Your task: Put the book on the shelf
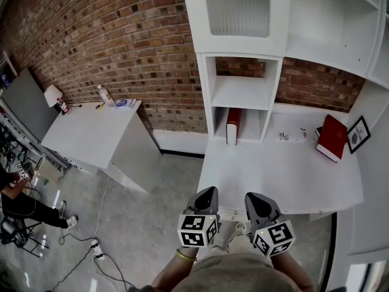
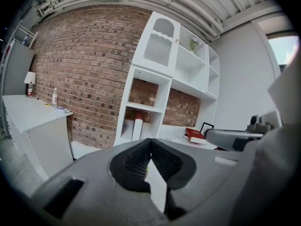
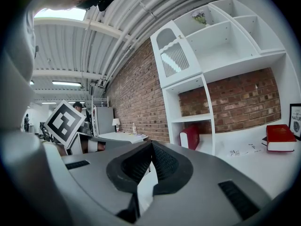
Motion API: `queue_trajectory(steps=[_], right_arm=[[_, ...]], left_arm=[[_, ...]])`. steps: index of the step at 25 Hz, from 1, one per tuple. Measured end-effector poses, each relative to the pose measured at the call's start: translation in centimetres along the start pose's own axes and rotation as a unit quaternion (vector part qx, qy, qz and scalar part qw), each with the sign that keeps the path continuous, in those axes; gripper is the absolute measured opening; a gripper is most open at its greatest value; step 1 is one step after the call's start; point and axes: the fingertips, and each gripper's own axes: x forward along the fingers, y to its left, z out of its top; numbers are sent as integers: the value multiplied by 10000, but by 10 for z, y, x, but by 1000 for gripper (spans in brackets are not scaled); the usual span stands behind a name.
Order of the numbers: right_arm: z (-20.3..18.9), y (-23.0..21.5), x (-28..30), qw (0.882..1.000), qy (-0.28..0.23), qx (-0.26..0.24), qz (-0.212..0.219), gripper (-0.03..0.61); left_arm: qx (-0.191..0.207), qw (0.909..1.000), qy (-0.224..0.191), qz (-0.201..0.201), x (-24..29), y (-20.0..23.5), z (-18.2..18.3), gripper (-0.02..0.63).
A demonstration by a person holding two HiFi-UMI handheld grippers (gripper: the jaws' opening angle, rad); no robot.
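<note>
Left gripper (image 2: 150, 141): I held it low at the near edge of the desk. Its jaws were closed tip to tip, with nothing between them.
Right gripper (image 3: 151, 145): It sat just beside the left one, also at the near edge. Its jaws were likewise together and it carried nothing.
Book (image 1: 331, 137): Red cover, lying flat on the white desk (image 1: 273, 178) at the far right, near the back wall. It sat just beside a small picture frame (image 1: 358, 134), and neither gripper was touching it.
Bearing from grippers: The book lay ahead and to the right of both, well apart from them, with bare desk between.
Long axis: It ran roughly away from me, leaning a little to the right at the far end. A pale page edge faced the near side.
Nearer hand: The right. I judged the left would have to cross over to reach it.
Shelf (image 1: 240, 96): White unit at the back of the desk, left of the book, straight ahead of the left gripper.
Lower cubby: It held a second red book (image 1: 233, 125) standing upright, with free room beside it as far as I could see.
Papers (image 1: 292, 136): Loose sheets lay on the desk between the cubby and the flat book.
Coming move, my reading: Reach right and forward with the right gripper, open the jaws across the book's near edge, then carry it left to the shelf.
</note>
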Motion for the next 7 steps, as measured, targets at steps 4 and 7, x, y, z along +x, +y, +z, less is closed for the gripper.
queue_trajectory(steps=[4, 7], right_arm=[[-2, 0, -1, 10000, -35, 18, -34, 6], [-1, 1, -2, 10000, 49, -4, -41, 6]], left_arm=[[0, 10000, -6, -35, 0, -1, -1, 9], [11, 10000, -12, -51, 0, -2, -2, 9]])
